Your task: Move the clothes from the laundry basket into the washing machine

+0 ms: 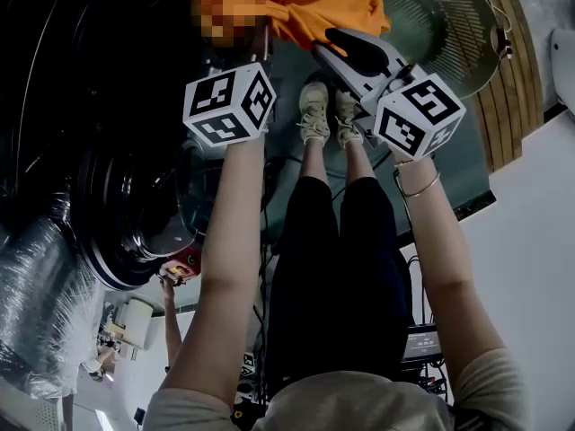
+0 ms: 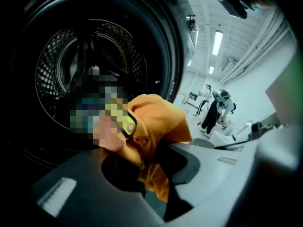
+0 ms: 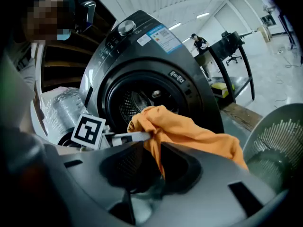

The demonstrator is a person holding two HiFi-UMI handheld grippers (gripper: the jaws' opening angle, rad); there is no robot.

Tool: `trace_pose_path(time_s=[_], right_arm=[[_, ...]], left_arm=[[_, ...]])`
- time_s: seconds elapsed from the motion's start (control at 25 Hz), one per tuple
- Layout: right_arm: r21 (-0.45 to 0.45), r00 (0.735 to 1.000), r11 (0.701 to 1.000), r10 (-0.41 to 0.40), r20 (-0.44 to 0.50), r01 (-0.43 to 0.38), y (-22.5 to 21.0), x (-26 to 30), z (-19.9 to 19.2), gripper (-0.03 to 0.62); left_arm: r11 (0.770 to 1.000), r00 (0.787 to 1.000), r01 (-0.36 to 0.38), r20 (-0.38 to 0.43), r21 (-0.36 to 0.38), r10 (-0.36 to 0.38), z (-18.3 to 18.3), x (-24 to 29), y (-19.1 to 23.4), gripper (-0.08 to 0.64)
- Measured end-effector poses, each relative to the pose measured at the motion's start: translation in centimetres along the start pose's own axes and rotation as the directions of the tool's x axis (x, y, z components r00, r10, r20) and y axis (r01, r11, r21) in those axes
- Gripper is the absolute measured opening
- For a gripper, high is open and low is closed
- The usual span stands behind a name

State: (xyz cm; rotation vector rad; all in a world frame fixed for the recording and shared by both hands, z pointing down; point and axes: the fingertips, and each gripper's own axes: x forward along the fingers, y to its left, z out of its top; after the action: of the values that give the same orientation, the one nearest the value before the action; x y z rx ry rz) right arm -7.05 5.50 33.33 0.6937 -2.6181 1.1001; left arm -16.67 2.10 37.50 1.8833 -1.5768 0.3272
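Partly cut off above, orange garment (image 1: 314, 7), washing machine drum (image 2: 61, 65) dark inside

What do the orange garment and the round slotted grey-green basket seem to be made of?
Orange garment: soft matte knit or woven fabric, judging by its folds and drape.
Round slotted grey-green basket: likely rigid moulded plastic, dull finish, with even vertical slots.

The garment (image 1: 296, 3) lies between the jaws of the left gripper (image 2: 151, 171) and of the right gripper (image 3: 158, 174), bridging them. The washing machine (image 3: 156, 70) stands ahead of both, its drum (image 2: 90, 65) just beyond the left gripper, behind the garment. The laundry basket (image 1: 445, 25) sits right of the right gripper.
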Motion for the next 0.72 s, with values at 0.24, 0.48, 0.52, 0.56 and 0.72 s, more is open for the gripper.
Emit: trace_pose_path(time_s=[0.24, 0.48, 0.52, 0.56, 0.72], right_arm=[[0.043, 0.999, 0.999, -0.023, -0.034, 0.024, -0.2, 1.2, -1.7, 0.103], [0.035, 1.0, 0.999, -0.018, -0.012, 0.019, -0.7, 2.4, -1.1, 0.089], [0.029, 1.0, 0.999, -0.016, -0.013, 0.016, -0.8, 2.5, -1.2, 0.088], [0.026, 1.0, 1.0, -0.011, -0.021, 0.012, -0.8, 2.7, -1.4, 0.086], [0.057, 0.998, 0.998, 0.007, -0.066, -0.003, -0.9, 3.2, -2.8, 0.086]], left_arm=[[0.985, 0.988, -0.134, 0.067, -0.108, 0.142, 3.1, 0.7, 6.2, 0.094], [0.966, 0.957, -0.242, 0.139, -0.092, 0.253, 5.0, 2.5, 10.3, 0.092], [0.962, 0.952, -0.259, 0.146, -0.091, 0.27, 5.2, 2.9, 11.0, 0.092], [0.958, 0.947, -0.274, 0.15, -0.088, 0.285, 5.4, 3.3, 11.6, 0.092], [0.956, 0.944, -0.28, 0.159, -0.084, 0.29, 6.7, 4.6, 13.4, 0.092]])
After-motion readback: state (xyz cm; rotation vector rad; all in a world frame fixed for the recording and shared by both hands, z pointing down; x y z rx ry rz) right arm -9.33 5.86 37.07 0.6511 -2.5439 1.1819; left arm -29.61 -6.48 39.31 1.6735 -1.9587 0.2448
